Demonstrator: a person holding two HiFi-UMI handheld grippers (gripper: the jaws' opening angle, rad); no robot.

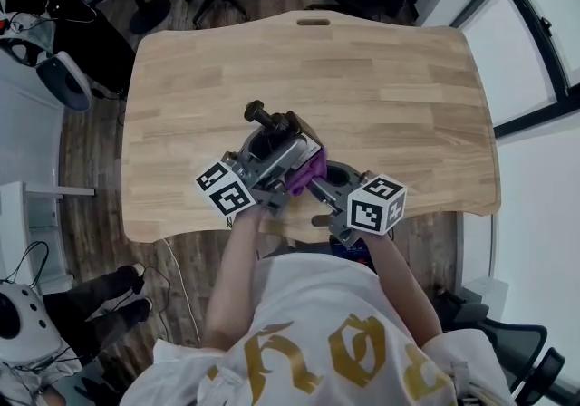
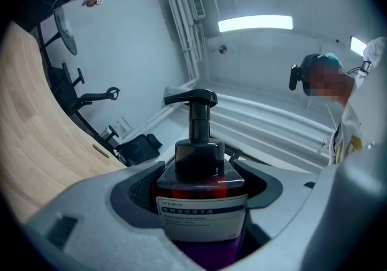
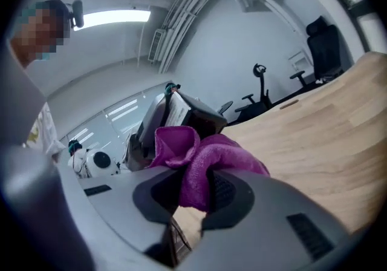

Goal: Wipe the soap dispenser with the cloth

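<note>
Most of the light wooden table (image 1: 408, 87) is bare, with lots of room at the back and on both sides. Both tools are close to its front edge. The left gripper (image 2: 199, 203) has its grey jaws closed tight on the dark brown square soap bottle (image 2: 201, 170), which has a black pump top and a white label. The right gripper (image 3: 193, 194) pinches a bunched purple cloth (image 3: 202, 155), and the cloth touches the bottle's lower end. The bottle leans with its pump pointing away from the person.
</note>
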